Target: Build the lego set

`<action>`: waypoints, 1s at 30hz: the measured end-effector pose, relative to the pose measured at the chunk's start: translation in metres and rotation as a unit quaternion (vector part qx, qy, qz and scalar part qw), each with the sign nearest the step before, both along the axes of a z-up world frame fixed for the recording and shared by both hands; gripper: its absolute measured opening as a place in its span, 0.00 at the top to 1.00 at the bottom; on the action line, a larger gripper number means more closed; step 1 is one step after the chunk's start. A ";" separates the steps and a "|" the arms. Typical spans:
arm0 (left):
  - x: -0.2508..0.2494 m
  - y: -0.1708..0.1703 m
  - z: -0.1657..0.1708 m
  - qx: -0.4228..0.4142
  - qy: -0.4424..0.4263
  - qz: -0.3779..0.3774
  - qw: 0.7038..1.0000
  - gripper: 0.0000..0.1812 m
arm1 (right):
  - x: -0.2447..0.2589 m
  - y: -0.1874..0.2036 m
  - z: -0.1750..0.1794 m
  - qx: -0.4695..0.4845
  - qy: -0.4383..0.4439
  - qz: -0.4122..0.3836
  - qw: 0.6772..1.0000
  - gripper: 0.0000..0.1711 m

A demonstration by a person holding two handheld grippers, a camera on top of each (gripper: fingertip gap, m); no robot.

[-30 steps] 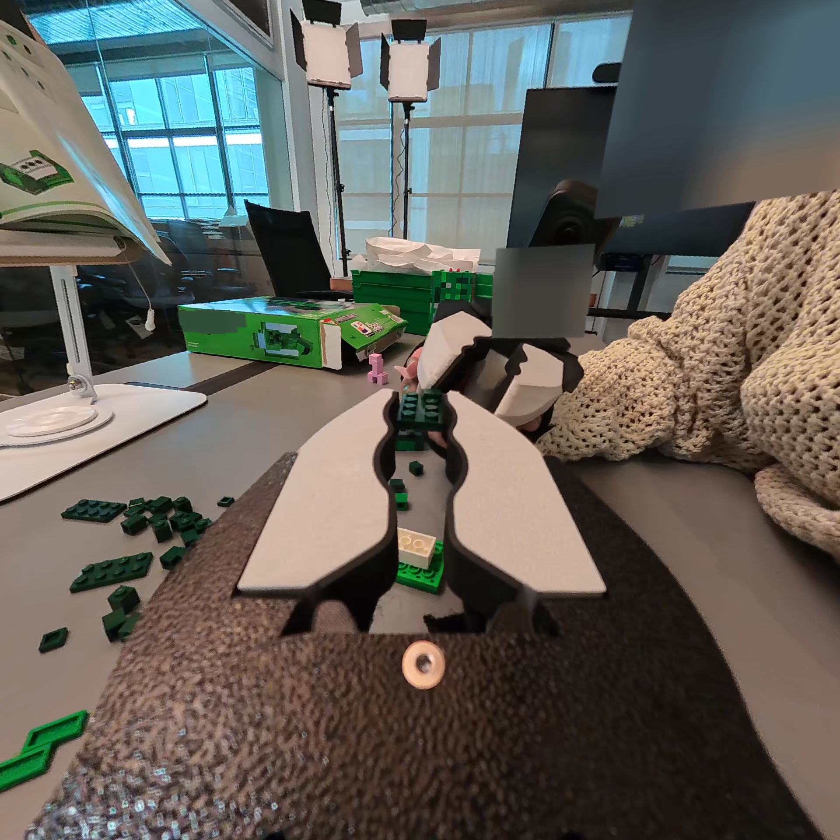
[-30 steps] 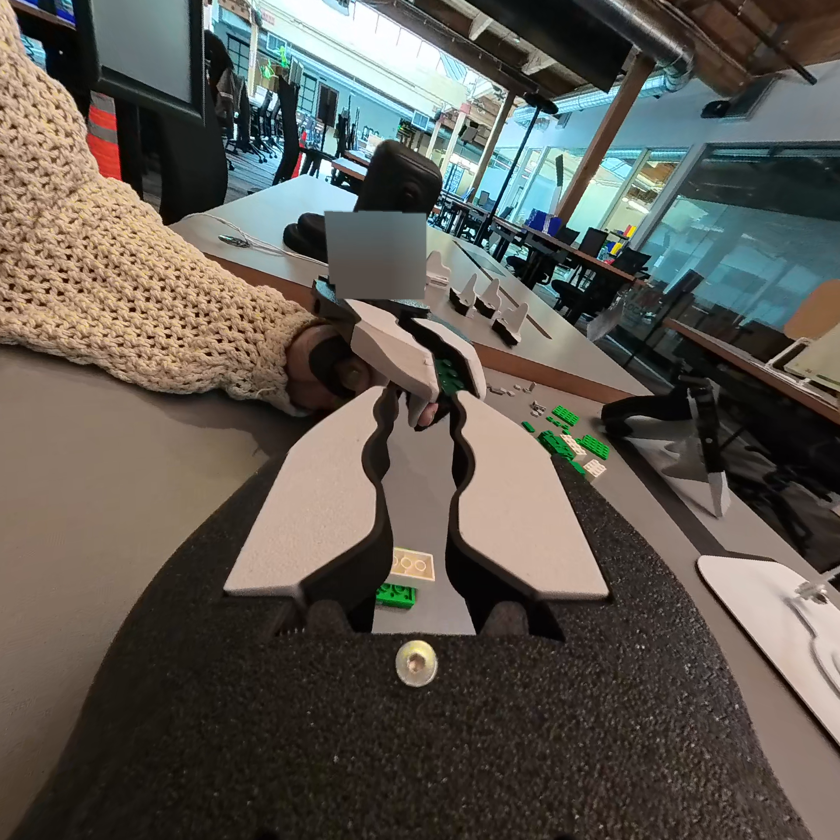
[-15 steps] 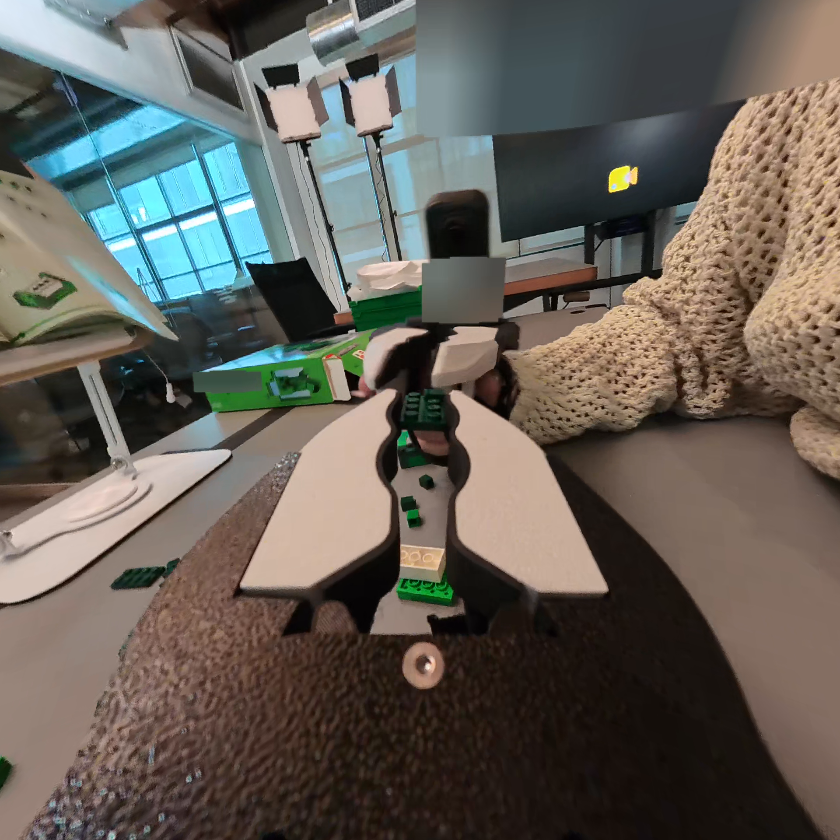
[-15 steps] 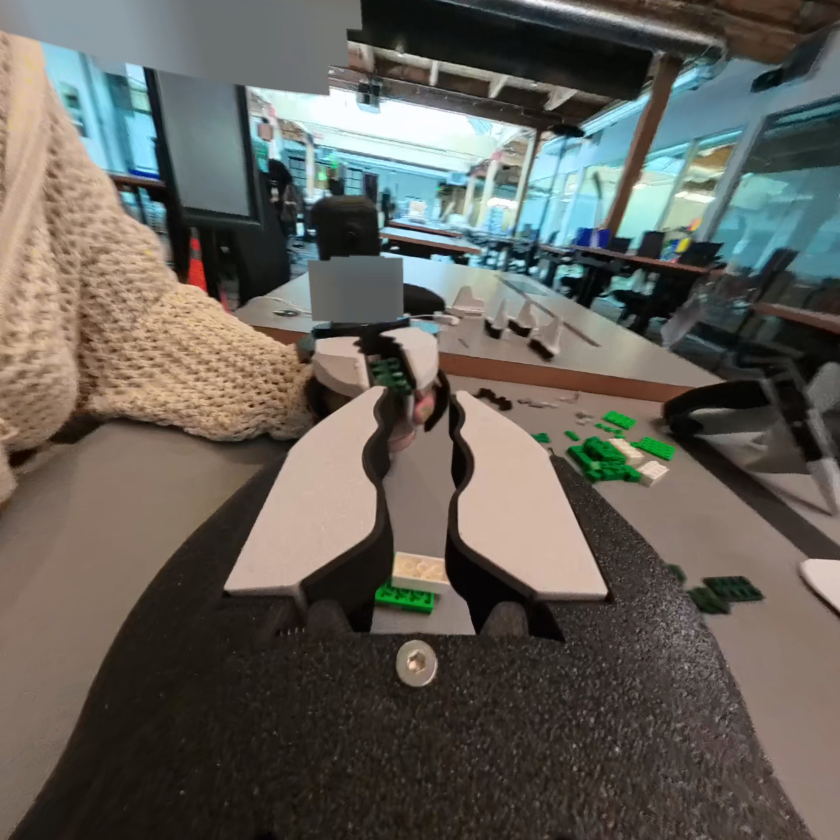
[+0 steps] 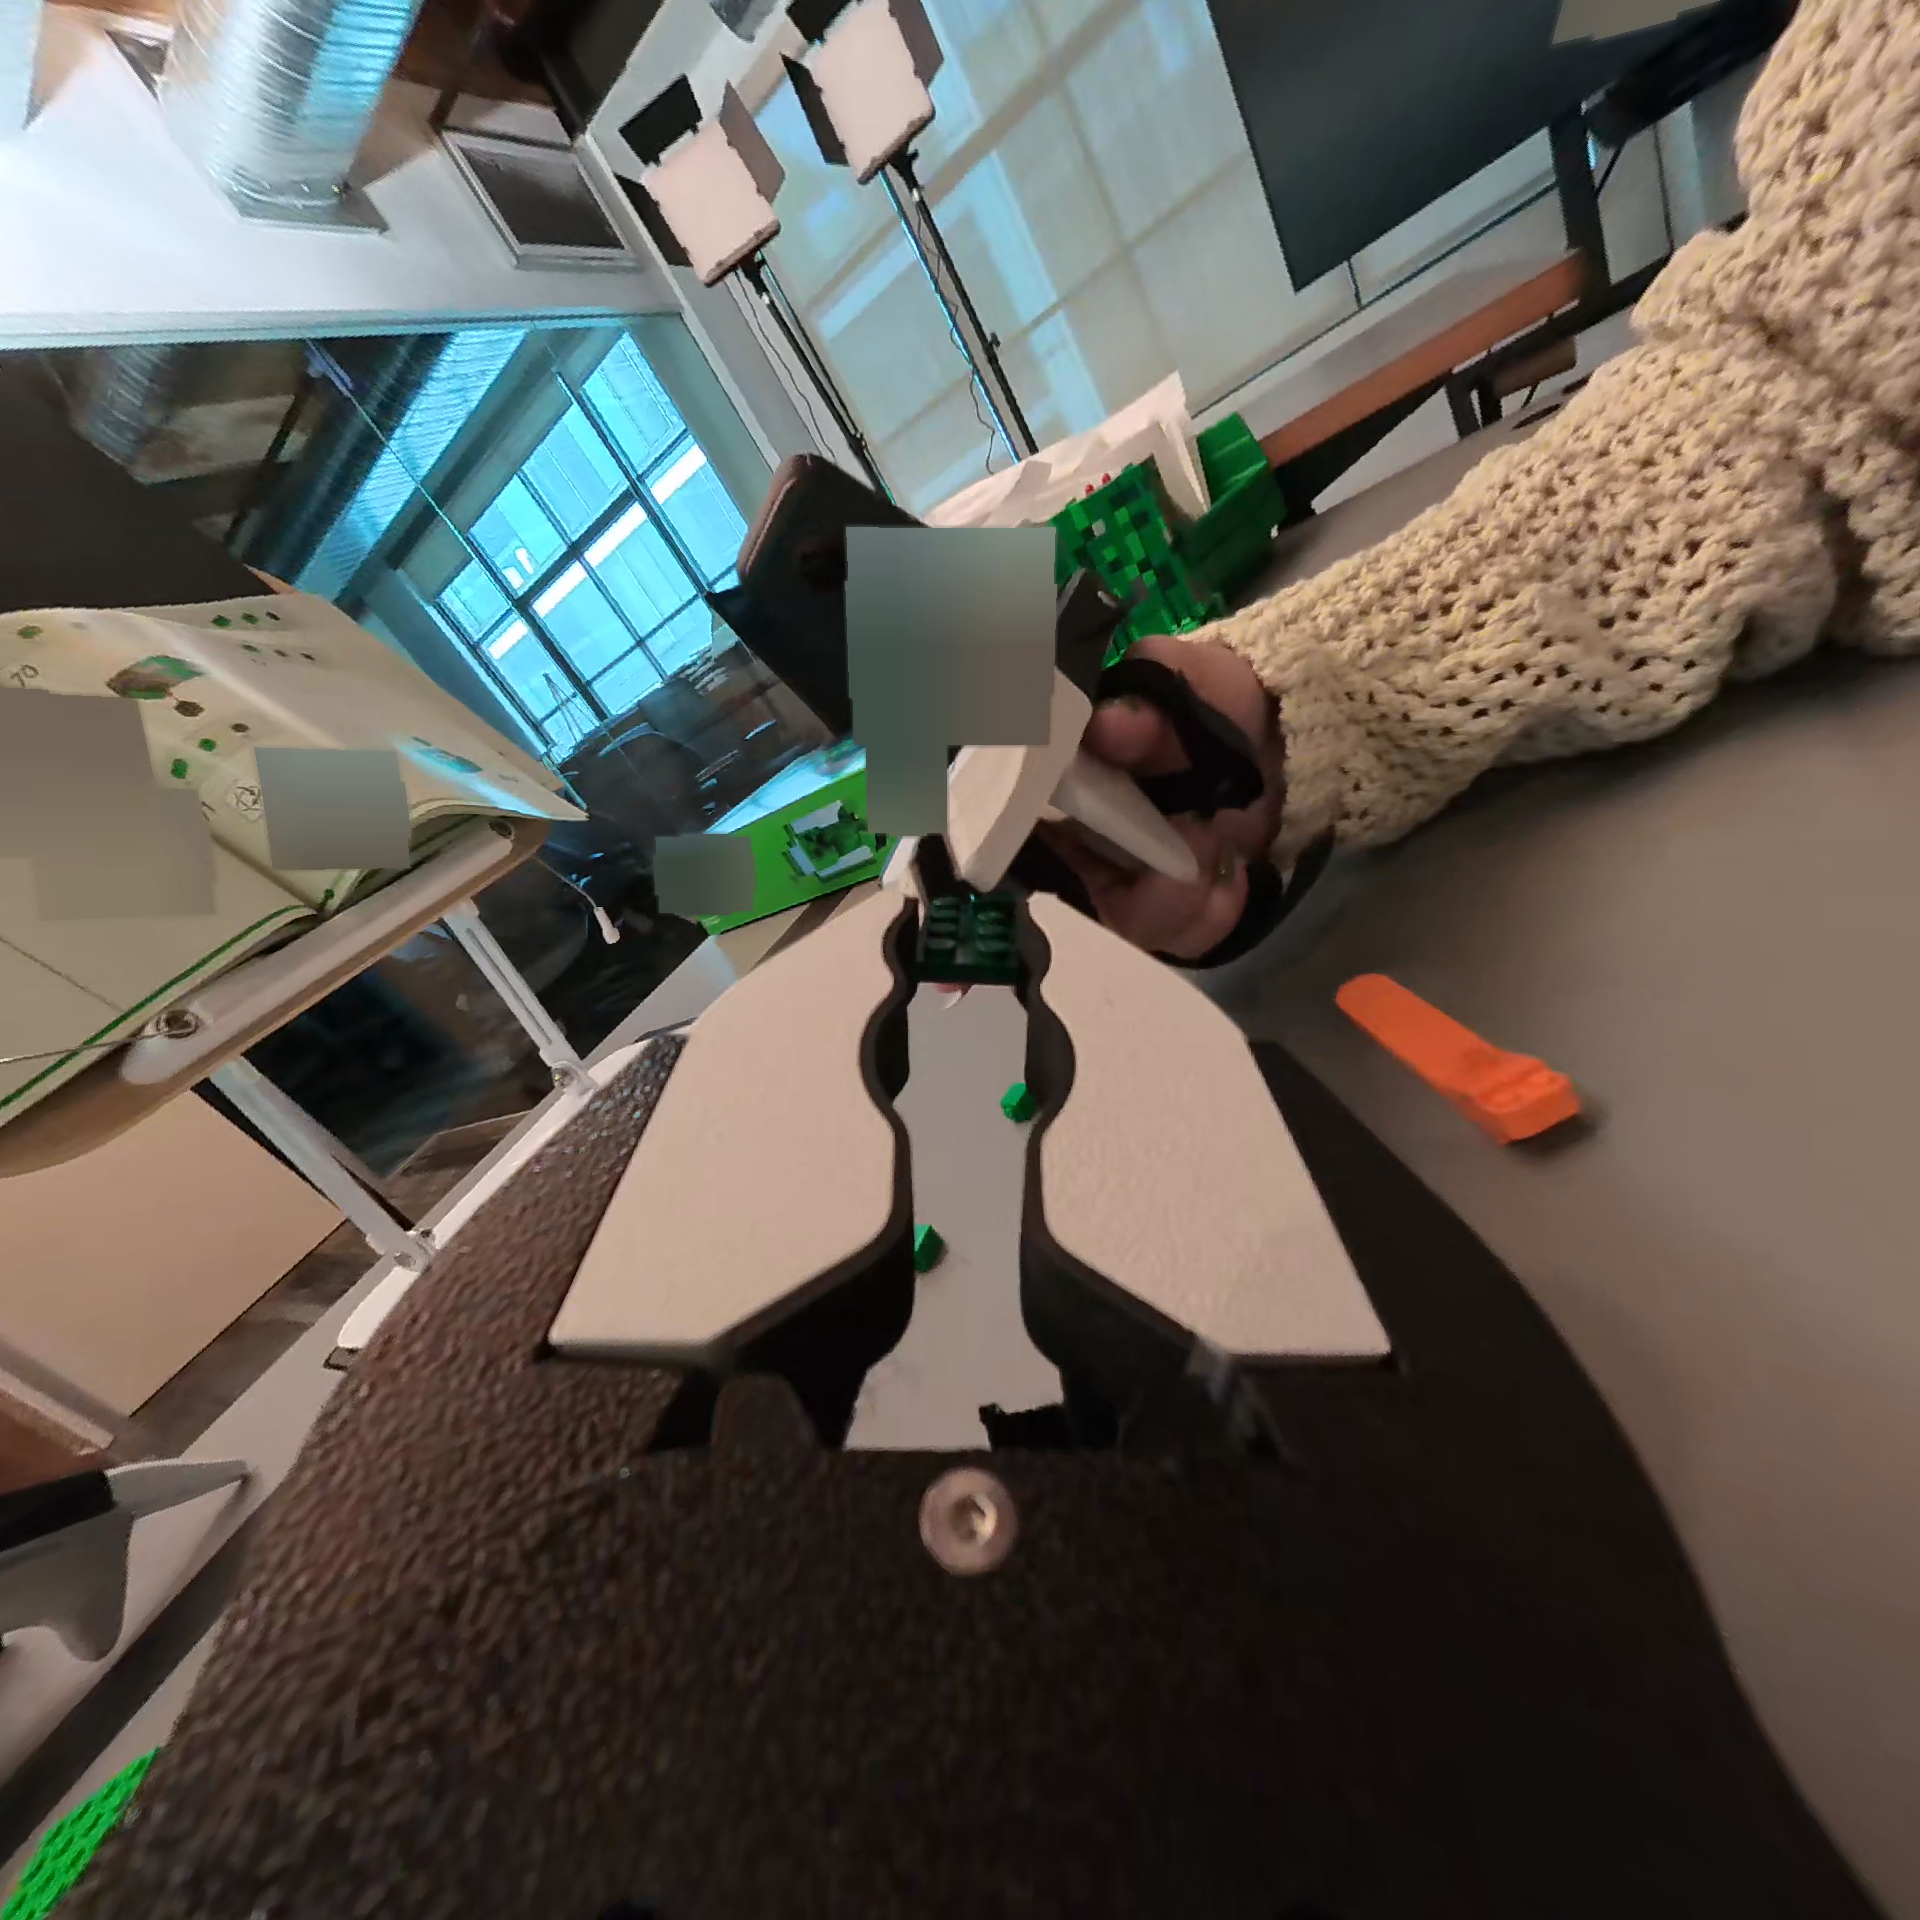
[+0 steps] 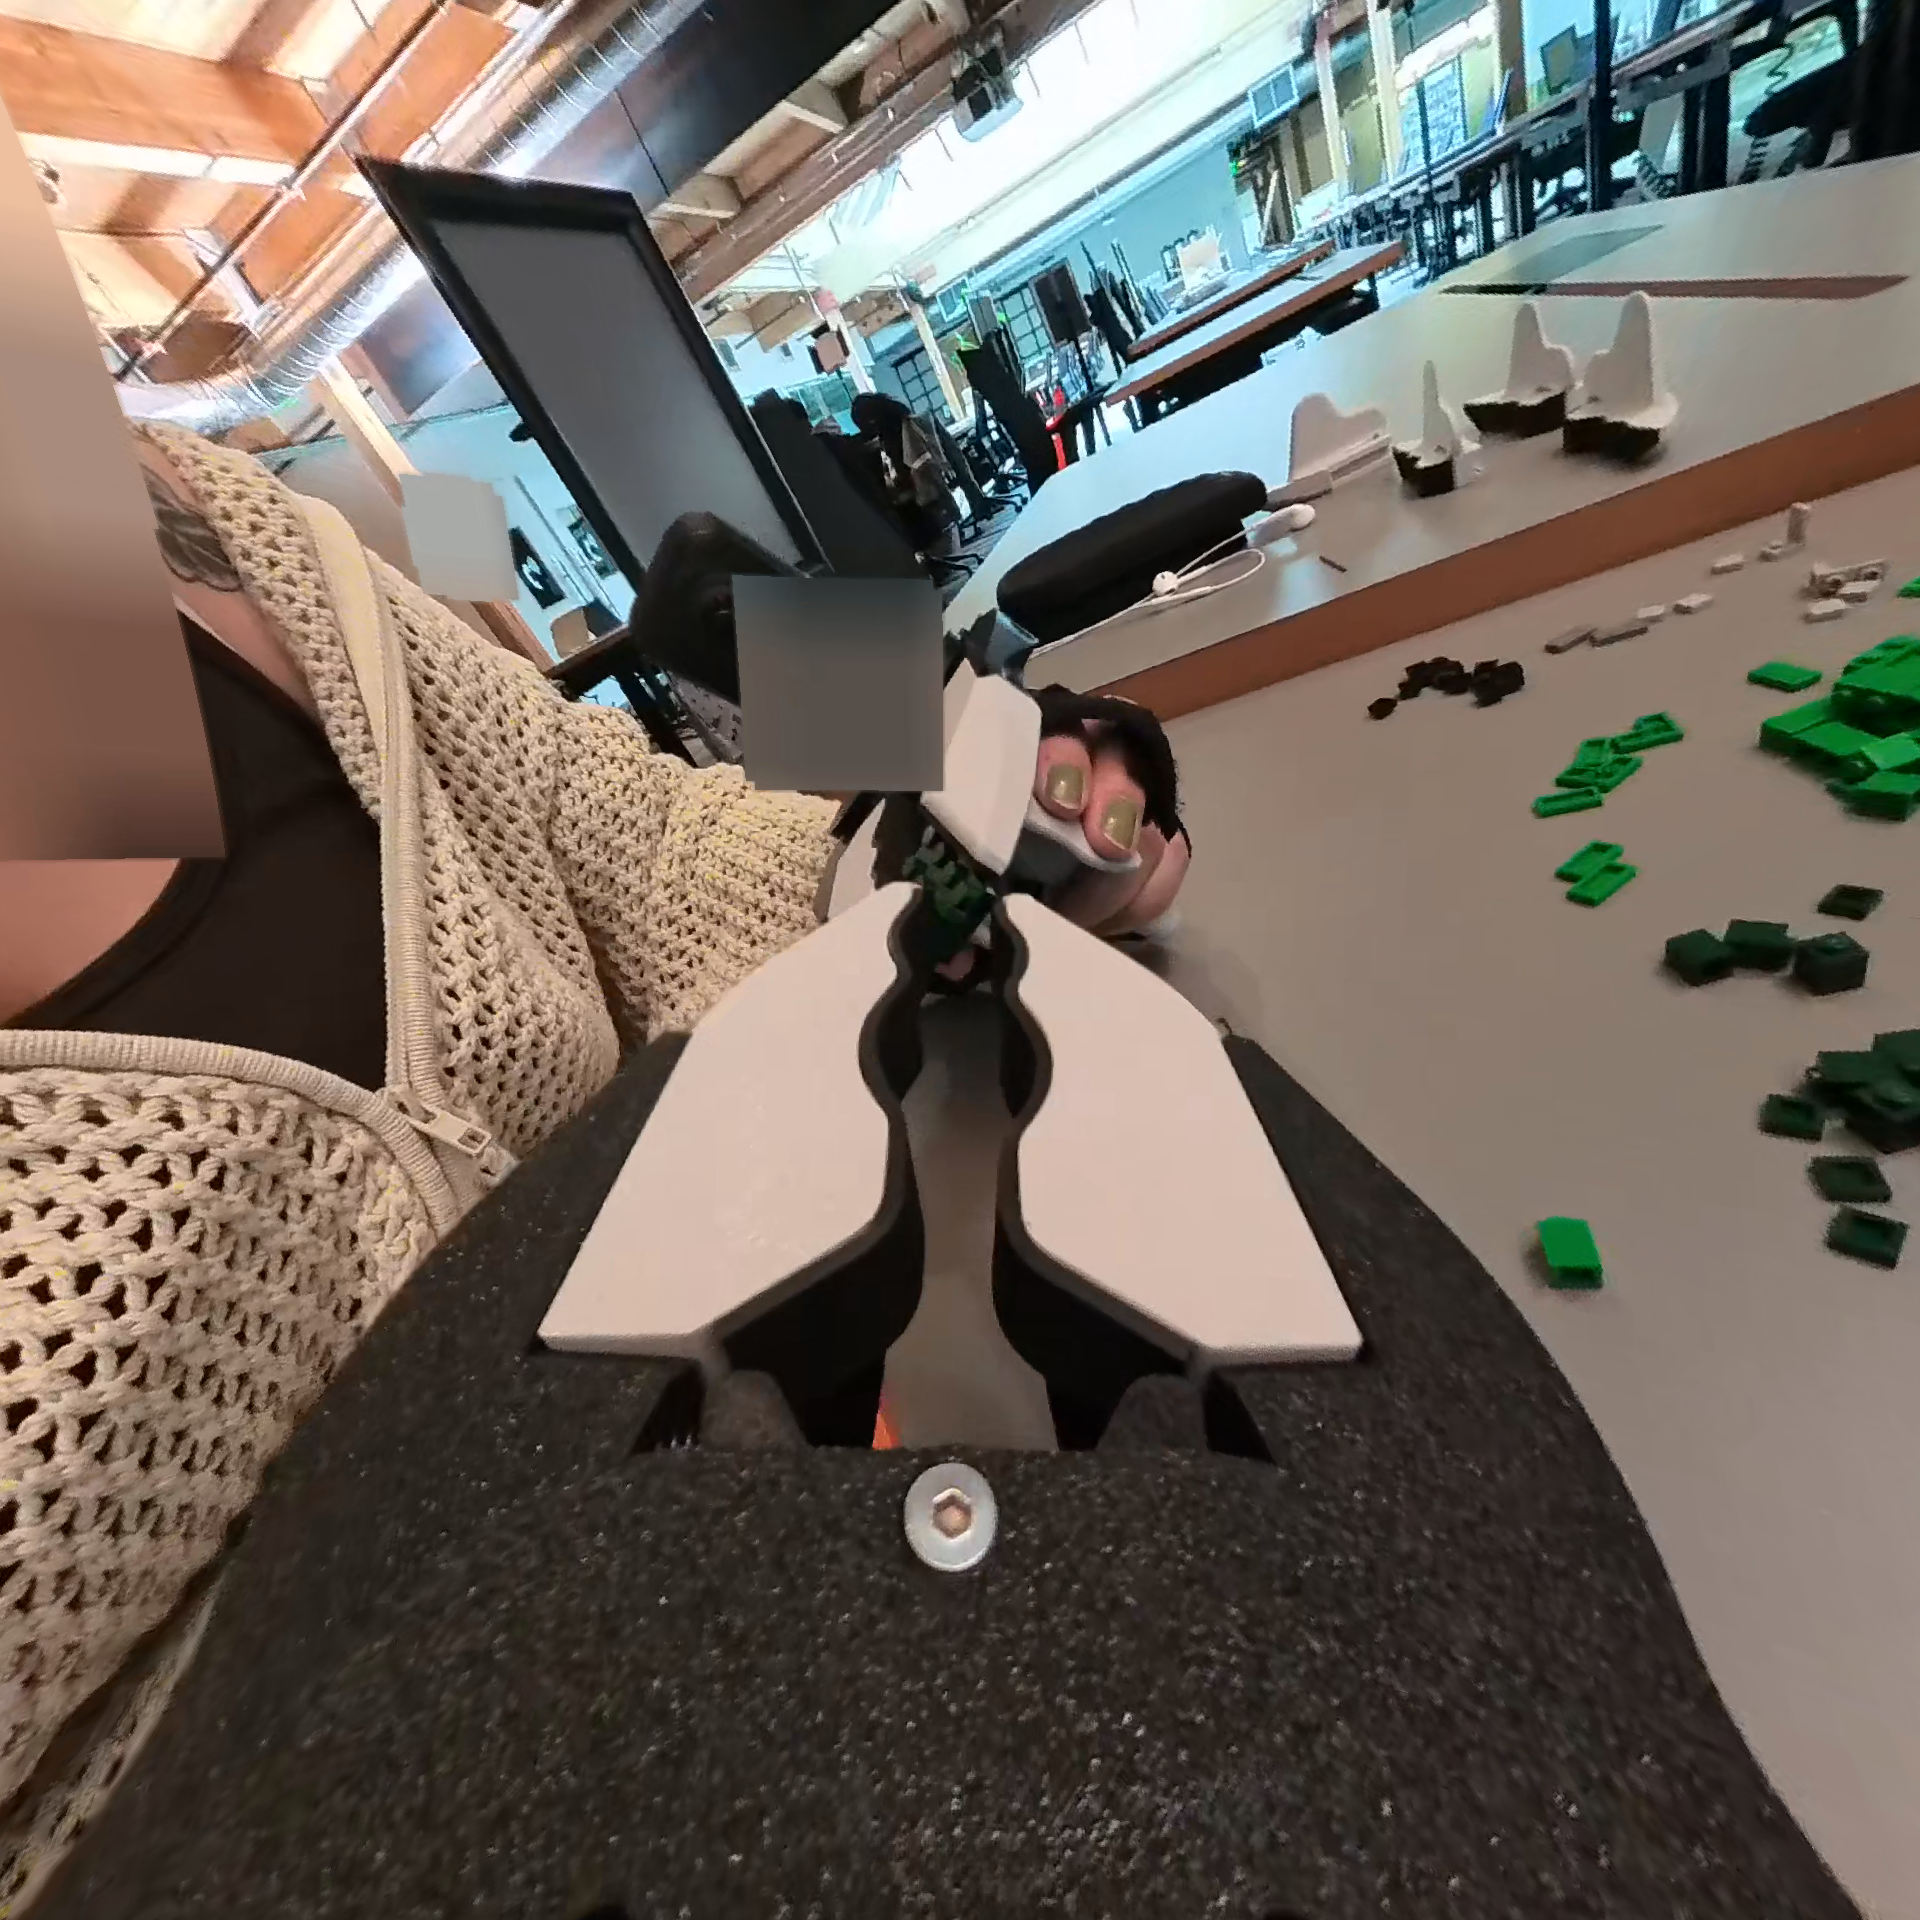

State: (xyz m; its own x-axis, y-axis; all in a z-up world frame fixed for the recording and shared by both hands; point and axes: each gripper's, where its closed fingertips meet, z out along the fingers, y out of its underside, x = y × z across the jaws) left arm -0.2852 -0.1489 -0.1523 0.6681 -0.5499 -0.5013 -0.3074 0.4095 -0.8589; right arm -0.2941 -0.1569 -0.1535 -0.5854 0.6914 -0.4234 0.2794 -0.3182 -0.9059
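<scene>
Both tongs have lifted and tilted, tip to tip, above the worktop (image 5: 1558, 1455). The left tongs (image 5: 971, 940) grip a dark green brick (image 5: 971, 935); the right tongs (image 6: 951, 909) close on its other side, probably pressing pieces together.

Reference: brick separator (image 5: 1460, 1070), lying on the surface (image 5: 1662, 1351). Left of it, two loose studs (image 5: 1018, 1101) lie between the left gripper's fingers (image 5: 769, 1132). Behind it rests a sleeved forearm (image 5: 1538, 582); further behind stands a built model (image 5: 1153, 551). Far left, a booklet (image 5: 208, 748) sits on a stand.

Orange piece (image 6: 884, 1433) mostly behind tool
</scene>
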 end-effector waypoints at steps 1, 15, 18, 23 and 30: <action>0.000 0.000 0.000 -0.001 0.001 0.001 1.000 0.91 | 0.000 0.000 0.000 0.000 -0.002 -0.001 1.000 0.94; -0.013 0.011 -0.001 0.019 0.031 0.071 0.997 0.79 | 0.000 0.010 -0.003 -0.028 -0.028 -0.002 0.999 0.96; -0.013 0.010 -0.004 0.033 0.066 0.080 0.994 0.88 | 0.001 0.010 -0.003 -0.039 -0.031 0.004 0.999 0.97; -0.011 0.009 -0.007 0.062 0.116 0.098 0.986 0.91 | 0.001 0.010 -0.005 -0.056 -0.038 0.010 0.998 0.97; -0.026 0.019 -0.003 -0.037 0.010 0.109 0.993 0.91 | -0.005 0.028 0.006 0.249 0.139 -0.165 0.944 0.89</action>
State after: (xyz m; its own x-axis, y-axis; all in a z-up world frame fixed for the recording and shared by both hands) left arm -0.3110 -0.1301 -0.1557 0.7659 -0.4288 -0.4791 -0.3986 0.2680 -0.8771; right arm -0.2987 -0.1287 -0.1474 -0.3435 0.9285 0.1411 -0.0314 0.1388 -0.9898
